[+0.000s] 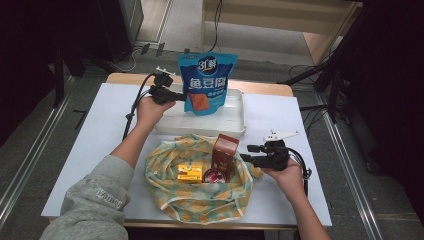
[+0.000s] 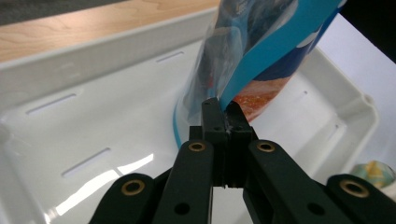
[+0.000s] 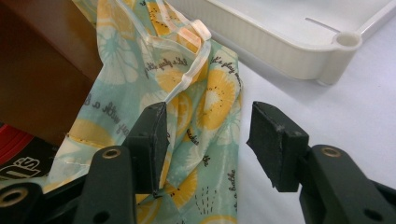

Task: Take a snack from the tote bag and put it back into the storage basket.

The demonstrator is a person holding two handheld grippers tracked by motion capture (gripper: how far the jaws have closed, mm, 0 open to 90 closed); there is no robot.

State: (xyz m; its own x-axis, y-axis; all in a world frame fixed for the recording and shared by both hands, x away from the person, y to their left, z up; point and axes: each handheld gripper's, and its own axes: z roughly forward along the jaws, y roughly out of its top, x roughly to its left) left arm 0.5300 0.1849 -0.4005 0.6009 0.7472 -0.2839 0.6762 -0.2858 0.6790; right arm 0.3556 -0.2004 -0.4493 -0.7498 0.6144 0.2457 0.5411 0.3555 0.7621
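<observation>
In the upper middle of the high view, the left gripper (image 1: 176, 96) has its jaws clamped shut on the left edge of a blue snack bag (image 1: 207, 82), which stands upright with its long axis vertical over the white tray (image 1: 235, 127). The left gripper view confirms it: the two black jaws meet on the thin bag edge (image 2: 224, 100), with the tray floor (image 2: 93, 135) spread out below and behind. Whether the bag's bottom touches the tray floor or hangs just above it is hard to tell. So the bag lies straight ahead of the left jaws, to their right in the high view, and directly above the tray; setting it down looks like a matter of lowering and letting go. The right gripper (image 1: 249, 153) waits at the lower right, jaws apart and holding nothing, with the yellow-patterned cloth bag (image 1: 200, 200) just beside and partly between them in the right gripper view (image 3: 196, 102). A brown box (image 1: 224, 156) and a yellow packet (image 1: 190, 173) sit inside that cloth bag. The left hand is clearly the nearer one to the tray.
</observation>
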